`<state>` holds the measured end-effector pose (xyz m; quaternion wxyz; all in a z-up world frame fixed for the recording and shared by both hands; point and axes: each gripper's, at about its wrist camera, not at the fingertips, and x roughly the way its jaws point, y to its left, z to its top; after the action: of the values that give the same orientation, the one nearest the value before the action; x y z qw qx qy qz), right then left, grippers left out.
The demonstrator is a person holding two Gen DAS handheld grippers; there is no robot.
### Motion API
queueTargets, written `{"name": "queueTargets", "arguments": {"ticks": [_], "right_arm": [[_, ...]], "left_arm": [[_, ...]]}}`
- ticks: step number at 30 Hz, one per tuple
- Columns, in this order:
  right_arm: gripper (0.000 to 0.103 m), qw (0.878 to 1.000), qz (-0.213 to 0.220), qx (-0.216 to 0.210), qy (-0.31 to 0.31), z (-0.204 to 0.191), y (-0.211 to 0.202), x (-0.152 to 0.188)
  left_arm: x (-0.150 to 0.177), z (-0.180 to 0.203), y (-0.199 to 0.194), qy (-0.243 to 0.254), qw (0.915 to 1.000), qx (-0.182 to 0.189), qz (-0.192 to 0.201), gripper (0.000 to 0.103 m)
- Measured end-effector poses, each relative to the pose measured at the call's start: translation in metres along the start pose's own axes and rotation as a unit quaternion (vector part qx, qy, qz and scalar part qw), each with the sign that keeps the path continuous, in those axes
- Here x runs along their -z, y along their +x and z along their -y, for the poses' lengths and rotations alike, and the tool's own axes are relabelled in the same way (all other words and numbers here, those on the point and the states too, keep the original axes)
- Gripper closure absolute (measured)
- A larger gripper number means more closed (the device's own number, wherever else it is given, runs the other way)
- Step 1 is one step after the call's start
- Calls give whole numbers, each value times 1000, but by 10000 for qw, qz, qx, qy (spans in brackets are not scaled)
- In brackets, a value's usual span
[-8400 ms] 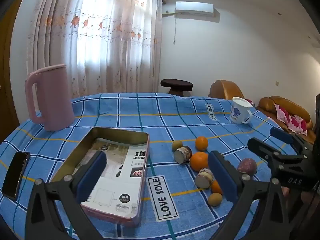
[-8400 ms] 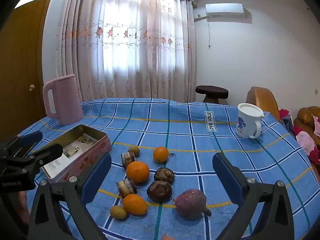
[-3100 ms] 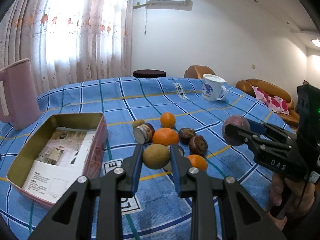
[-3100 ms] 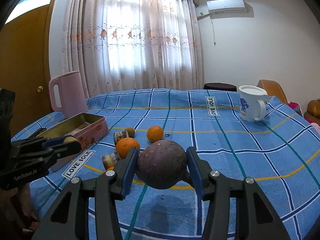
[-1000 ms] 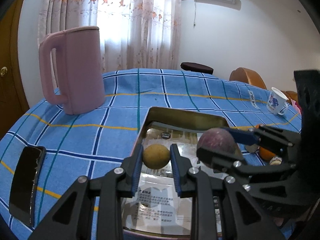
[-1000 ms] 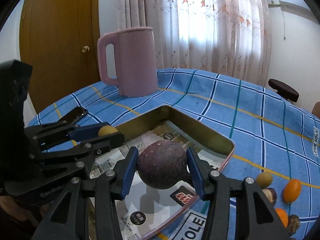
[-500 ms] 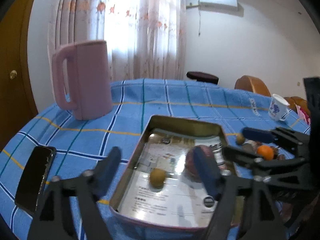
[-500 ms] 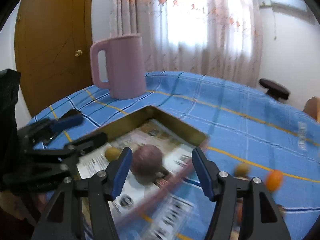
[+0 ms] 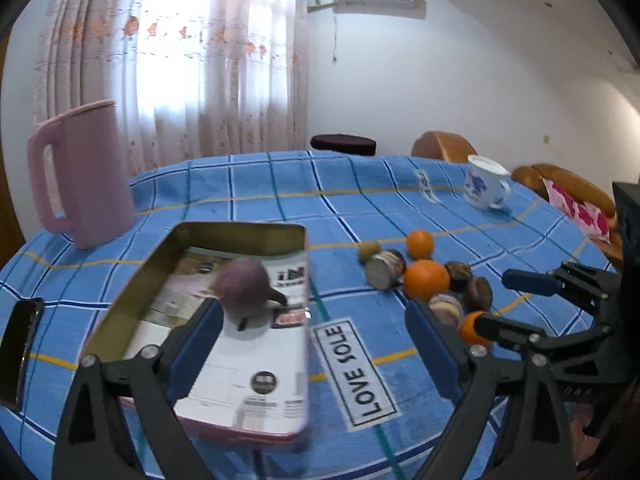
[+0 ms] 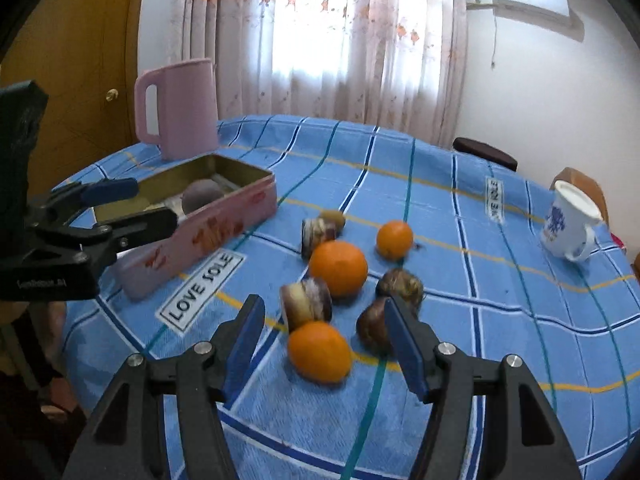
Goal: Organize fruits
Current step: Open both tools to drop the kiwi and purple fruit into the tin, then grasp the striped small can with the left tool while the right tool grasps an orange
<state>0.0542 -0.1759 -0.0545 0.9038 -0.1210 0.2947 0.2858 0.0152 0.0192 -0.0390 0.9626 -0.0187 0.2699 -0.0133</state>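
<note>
The purple fruit point(image 9: 243, 285) lies in my pink tin point(image 9: 297, 435), on the printed paper lining its floor, toward the far half. In my left view the tin sits at about nine o'clock. My left claw point(image 9: 312, 344) is opening, its blue pads wide apart with nothing between them, over the tin's near right corner.

The rest of the fruit is grouped on the blue checked cloth point(image 10: 500, 320) at about two o'clock from the tin: a big orange point(image 10: 338, 268), a smaller orange point(image 10: 395, 239) beyond it, a third orange point(image 10: 320, 352), brown fruits and a small green one point(image 10: 333, 216).

My right claw point(image 10: 324, 344) is spread and pinches nothing, the third orange just ahead of its pads. A pink jug point(image 10: 180, 110) stands at eleven o'clock, a white mug point(image 10: 568, 224) at two.
</note>
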Motion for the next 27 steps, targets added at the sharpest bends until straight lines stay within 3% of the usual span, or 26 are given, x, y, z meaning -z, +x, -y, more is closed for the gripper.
{"name": "queueTargets", "arguments": {"ticks": [5,14,20,27], "right_arm": [[54,9995,-207,-221,38,-2,12,8],[63,9968,-685,-374,162,2,33,13],[64,9982,7,-169,567,15,6,17],[64,9903,350,640,1180,43,-11,21]], "left_arm": [[2,8,6,54,9999,7,-116,8],[2,23,15,163,9995,143,-221,8],[0,34,24,137,9987,359,-331,10],[-5,61,36,346,9959,695,-471,16]]}}
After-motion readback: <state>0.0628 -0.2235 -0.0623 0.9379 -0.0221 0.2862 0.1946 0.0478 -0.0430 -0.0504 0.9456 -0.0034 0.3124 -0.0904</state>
